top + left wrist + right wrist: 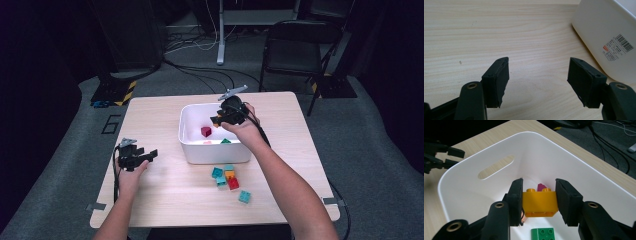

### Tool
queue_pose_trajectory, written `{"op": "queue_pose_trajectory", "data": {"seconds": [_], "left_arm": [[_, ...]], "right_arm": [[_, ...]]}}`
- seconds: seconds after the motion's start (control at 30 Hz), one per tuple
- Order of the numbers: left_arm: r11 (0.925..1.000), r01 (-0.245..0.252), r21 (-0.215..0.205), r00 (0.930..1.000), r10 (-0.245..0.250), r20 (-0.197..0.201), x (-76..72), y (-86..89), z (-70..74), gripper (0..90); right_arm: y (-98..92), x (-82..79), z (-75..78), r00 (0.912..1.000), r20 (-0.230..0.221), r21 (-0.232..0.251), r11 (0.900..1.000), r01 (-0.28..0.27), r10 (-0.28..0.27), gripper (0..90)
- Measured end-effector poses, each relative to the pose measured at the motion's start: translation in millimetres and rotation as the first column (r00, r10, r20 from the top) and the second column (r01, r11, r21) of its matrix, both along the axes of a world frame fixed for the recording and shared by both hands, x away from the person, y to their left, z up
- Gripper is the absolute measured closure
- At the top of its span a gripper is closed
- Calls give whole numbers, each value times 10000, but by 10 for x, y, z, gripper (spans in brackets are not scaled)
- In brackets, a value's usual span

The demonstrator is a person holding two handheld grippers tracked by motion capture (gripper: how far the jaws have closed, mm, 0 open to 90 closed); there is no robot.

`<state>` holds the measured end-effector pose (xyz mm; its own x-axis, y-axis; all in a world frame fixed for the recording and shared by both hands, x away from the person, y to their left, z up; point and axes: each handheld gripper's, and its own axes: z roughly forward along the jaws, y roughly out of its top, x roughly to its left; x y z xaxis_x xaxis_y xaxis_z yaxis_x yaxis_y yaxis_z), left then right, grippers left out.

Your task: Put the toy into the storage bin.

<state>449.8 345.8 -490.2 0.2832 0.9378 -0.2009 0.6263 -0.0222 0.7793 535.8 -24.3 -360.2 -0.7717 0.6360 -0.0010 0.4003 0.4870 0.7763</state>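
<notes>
— Pale wood desk (pixel 165 195) under you, grey carpet (pixel 370 150) and a black chair (pixel 295 47) beyond its far edge. What's your right gripper (pixel 539 201) got?

— Your jaws clamp an orange brick (pixel 539 203) over the white bin (pixel 192 150), mid-desk near the far edge.

— And the left gripper (pixel 537 80)?

— Jaws spread, empty, near the left edge. Loose bricks (pixel 227 177) lie towards the near edge.

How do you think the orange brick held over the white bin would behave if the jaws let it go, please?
The orange brick looks like rigid moulded plastic, so it should keep its shape in the right gripper. Being small and apparently hollow, it is probably light. With flat sides it would likely tumble briefly into the white bin, not roll.
</notes>
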Motion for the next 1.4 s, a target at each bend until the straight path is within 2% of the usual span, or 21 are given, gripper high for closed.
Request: {"op": "queue_pose_trajectory", "data": {"seconds": [0.13,0.17,0.37,0.5,0.6,0.63,0.87,1.13,1.27,1.4], "left_arm": [[10000,10,6,10000,-10,26,3,0,-4,333],[10000,9,1,10000,-9,28,4,1,-4,333],[10000,4,10,10000,-4,43,6,8,-5,333],[10000,7,12,10000,-7,29,1,13,0,332],[10000,3,16,10000,-3,52,-1,19,2,333],[10000,-8,0,10000,8,53,-2,21,2,333],[10000,-5,51,10000,5,55,-6,14,5,333],[10000,34,93,10000,-34,-21,-7,3,4,333],[10000,16,93,10000,-16,5,-5,2,1,333],[9999,31,107,10000,-31,6,-7,-2,2,333]], "right_arm": [[51,76,-59,9998,-125,-84,9999,147,-148,583],[67,85,-67,9992,-291,-130,9996,252,-256,583],[141,149,-102,9992,-291,-400,9989,252,-263,571],[169,145,-108,9986,-328,-447,9982,389,-403,529],[154,99,-86,9987,-351,-474,9983,347,-364,523],[137,95,-76,9995,-223,-506,9985,214,-226,521],[-16,-121,35,9996,-25,-92,9996,279,-280,455],[-168,-433,129,9986,521,273,9996,-108,94,402],[-237,-570,166,9987,487,483,9987,-190,167,371],[-287,-687,190,9984,502,401,9988,-273,253,329]]}}
